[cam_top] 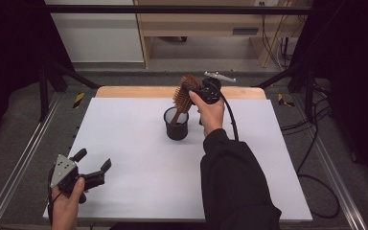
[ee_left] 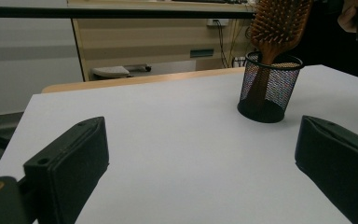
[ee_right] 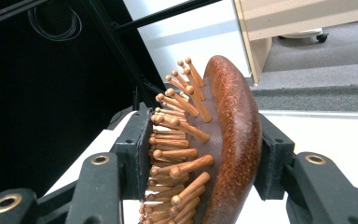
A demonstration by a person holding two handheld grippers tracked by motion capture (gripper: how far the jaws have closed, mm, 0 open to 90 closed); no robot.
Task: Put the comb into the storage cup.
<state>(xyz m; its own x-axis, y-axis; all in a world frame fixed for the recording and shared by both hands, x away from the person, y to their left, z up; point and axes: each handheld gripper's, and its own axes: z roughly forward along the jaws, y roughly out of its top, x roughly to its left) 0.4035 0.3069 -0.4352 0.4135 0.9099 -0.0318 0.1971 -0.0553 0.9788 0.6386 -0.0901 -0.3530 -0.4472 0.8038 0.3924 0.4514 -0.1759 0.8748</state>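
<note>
Hairbrush (cam_top: 184,98) handle-down (tilted) in mesh cup (cam_top: 177,125).

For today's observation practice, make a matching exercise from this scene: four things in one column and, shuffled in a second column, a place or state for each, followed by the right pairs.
Things
1. hairbrush
2. mesh cup
3. left tongs
4. right tongs

Places or states
A. open above the near left part of the table, holding nothing
B. shut on the wooden head, pad against the bristles
C. stands upright on the white table top
D. handle down in the cup, head sticking out above the rim

Pairs: 1-D, 2-C, 3-A, 4-B
</note>
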